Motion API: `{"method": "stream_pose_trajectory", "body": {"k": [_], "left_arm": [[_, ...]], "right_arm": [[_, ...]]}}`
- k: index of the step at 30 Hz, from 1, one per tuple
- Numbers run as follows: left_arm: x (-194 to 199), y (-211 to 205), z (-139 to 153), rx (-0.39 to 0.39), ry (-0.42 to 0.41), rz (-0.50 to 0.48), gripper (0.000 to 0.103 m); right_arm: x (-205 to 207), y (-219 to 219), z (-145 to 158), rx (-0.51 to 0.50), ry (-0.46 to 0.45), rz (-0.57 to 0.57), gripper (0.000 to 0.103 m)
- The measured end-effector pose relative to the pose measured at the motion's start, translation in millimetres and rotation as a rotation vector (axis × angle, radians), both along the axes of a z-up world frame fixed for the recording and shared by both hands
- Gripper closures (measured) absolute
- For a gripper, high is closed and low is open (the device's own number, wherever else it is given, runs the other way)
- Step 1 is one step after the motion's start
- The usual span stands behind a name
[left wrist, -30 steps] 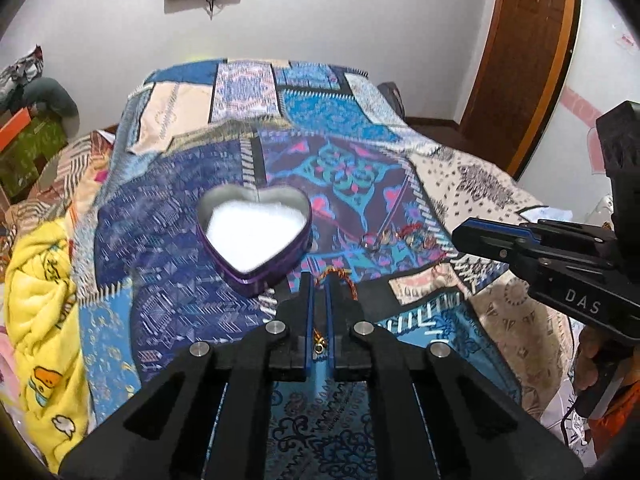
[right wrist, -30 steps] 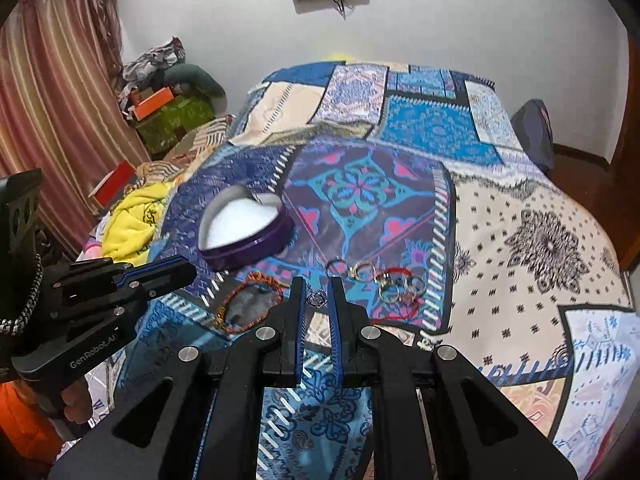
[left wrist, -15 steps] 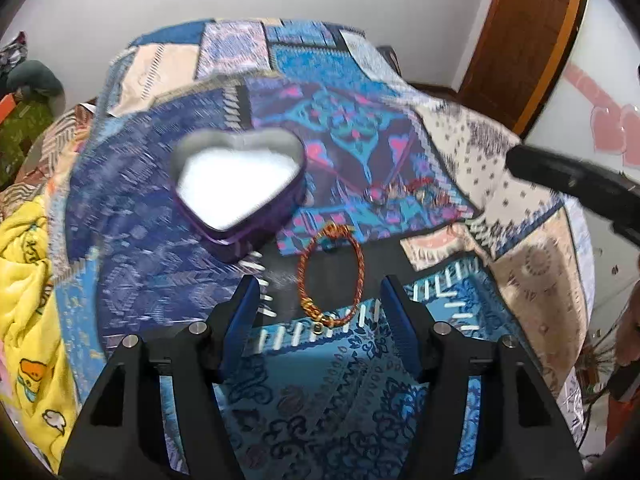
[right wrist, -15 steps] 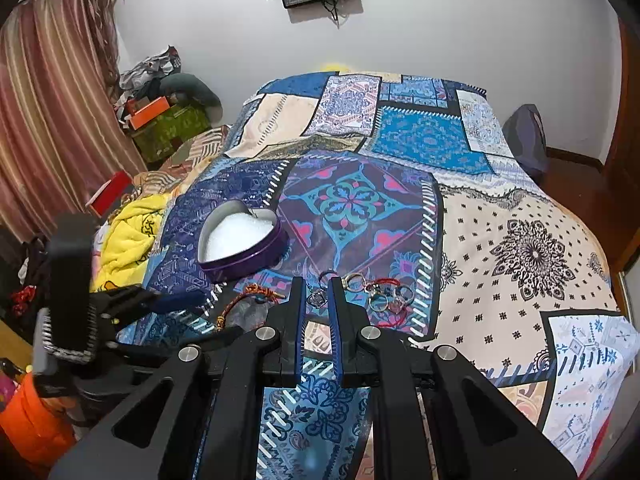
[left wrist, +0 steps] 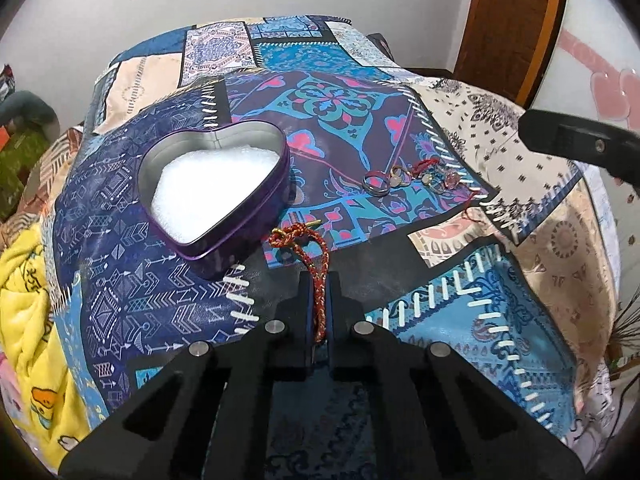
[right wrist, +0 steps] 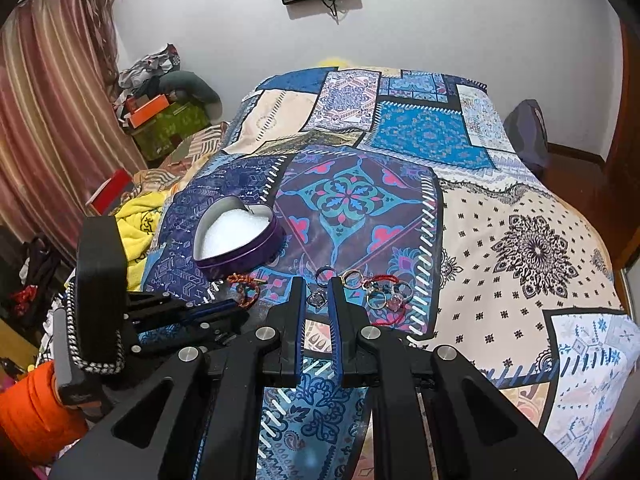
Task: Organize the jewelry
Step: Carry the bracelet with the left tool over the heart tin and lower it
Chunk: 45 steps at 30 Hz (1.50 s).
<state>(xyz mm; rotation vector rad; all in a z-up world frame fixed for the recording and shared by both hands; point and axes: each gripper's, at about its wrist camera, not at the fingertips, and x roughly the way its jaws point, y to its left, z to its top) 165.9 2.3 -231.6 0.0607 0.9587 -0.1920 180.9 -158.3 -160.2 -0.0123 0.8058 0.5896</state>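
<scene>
A purple heart-shaped tin (left wrist: pixel 216 196) with white padding sits open on the patchwork bed; it also shows in the right wrist view (right wrist: pixel 236 240). My left gripper (left wrist: pixel 319 280) is shut on a red-and-gold braided bracelet (left wrist: pixel 316 268), just right of the tin. The bracelet's far end (right wrist: pixel 246 286) shows in the right wrist view. Several rings and a red cord (left wrist: pixel 412 178) lie to the right. My right gripper (right wrist: pixel 318 284) hangs above the bed with a narrow gap between its fingers, over a small silver pendant (right wrist: pixel 317 300) and holding nothing.
The patchwork bedspread (right wrist: pixel 520 248) covers the bed. A yellow blanket (left wrist: pixel 24 280) lies at the left edge. Boxes and clothes (right wrist: pixel 160 108) are piled by the striped curtain. A wooden door (left wrist: pixel 512 20) stands at the far right.
My left gripper opened around the bracelet half a second ago and has now shut on it. The right gripper has drawn back and risen slightly.
</scene>
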Motion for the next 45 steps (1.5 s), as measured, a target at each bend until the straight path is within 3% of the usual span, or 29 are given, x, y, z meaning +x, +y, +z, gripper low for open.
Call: {"method": "stream_pose_trajectory", "body": {"k": [8,20,31,45], "left_arm": [[-13.9,20.8,37.4,-0.129,-0.061,0.036,0.1],[-8.7,63.2,86.8,-0.145,-0.194,0.113,0.1],[22.6,80.0,72.1,-0.156,-0.162,0.113,0.1],[47.8,87.8,45.0,-0.183,-0.109,0.103,0.1]], "right_arm": [[1.7,12.7,14.7,0.002,-0.04,0.023,0.093],[13.9,59.0,37.1,0.025,-0.106,0.099,0.093],[35.9,104.8,29.8,0.015,-0.095,0.168,0.093],[62.5,127.9,-13.3,-0.013,0.028,0.186,0.093]]}}
